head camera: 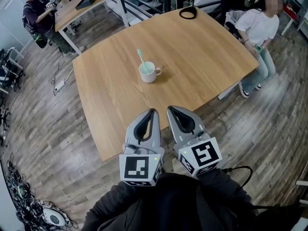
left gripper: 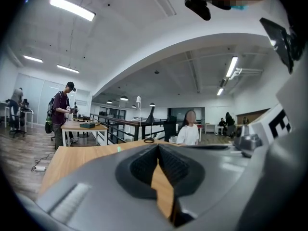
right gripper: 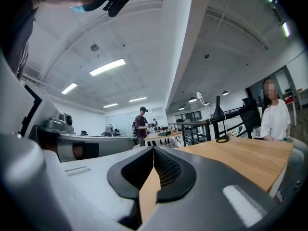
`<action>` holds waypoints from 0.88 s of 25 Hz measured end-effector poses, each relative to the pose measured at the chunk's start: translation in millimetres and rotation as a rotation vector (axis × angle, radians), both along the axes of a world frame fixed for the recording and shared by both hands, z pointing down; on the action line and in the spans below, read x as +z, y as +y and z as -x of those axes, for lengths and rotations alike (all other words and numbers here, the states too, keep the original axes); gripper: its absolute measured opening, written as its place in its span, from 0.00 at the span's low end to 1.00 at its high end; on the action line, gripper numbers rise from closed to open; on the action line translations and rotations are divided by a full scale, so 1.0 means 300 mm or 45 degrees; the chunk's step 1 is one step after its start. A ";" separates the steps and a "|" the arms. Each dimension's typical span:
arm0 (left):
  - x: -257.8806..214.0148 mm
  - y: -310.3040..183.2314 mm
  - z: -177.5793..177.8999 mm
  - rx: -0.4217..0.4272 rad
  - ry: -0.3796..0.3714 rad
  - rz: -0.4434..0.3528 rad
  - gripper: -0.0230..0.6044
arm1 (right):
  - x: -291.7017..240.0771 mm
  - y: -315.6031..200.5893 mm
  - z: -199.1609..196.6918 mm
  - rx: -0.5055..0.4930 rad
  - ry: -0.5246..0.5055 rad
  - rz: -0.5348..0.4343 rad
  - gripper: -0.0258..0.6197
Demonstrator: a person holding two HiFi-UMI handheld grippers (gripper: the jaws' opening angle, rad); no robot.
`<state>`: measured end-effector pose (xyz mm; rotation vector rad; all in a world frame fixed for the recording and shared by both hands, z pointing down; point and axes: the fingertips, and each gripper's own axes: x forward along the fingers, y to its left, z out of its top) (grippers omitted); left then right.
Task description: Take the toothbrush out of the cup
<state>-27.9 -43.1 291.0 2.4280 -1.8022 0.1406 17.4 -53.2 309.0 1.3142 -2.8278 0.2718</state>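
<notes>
A white cup [head camera: 149, 72] with a handle stands near the middle of the wooden table [head camera: 202, 57]. A teal toothbrush [head camera: 140, 57] stands in it, leaning toward the far left; its green tip [left gripper: 119, 149] just shows over my left gripper's body. Both grippers hover side by side over the table's near edge, well short of the cup. My left gripper [head camera: 153, 111] [left gripper: 158, 146] is shut with nothing between its tips. My right gripper [head camera: 171, 109] [right gripper: 153, 149] is shut and empty too.
A black coiled ring [head camera: 187, 12] lies at the table's far edge. A seated person in white [head camera: 260, 28] is at the right side of the table. Another table [head camera: 79, 6] with a person beside it stands back left. Cables [head camera: 57, 83] lie on the floor at left.
</notes>
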 end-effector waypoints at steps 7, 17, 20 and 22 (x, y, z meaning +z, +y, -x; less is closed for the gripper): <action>-0.049 -0.168 -0.060 -0.047 -0.046 -0.040 0.05 | -0.045 -0.173 -0.053 -0.060 -0.042 -0.038 0.04; -0.077 -0.309 -0.125 -0.132 -0.072 -0.062 0.05 | -0.069 -0.329 -0.105 -0.160 -0.066 -0.058 0.04; -0.070 -0.323 -0.113 -0.178 -0.082 -0.060 0.05 | -0.063 -0.351 -0.094 -0.199 -0.078 -0.059 0.04; -0.066 -0.323 -0.094 -0.210 -0.085 -0.052 0.05 | -0.063 -0.355 -0.077 -0.227 -0.083 -0.055 0.04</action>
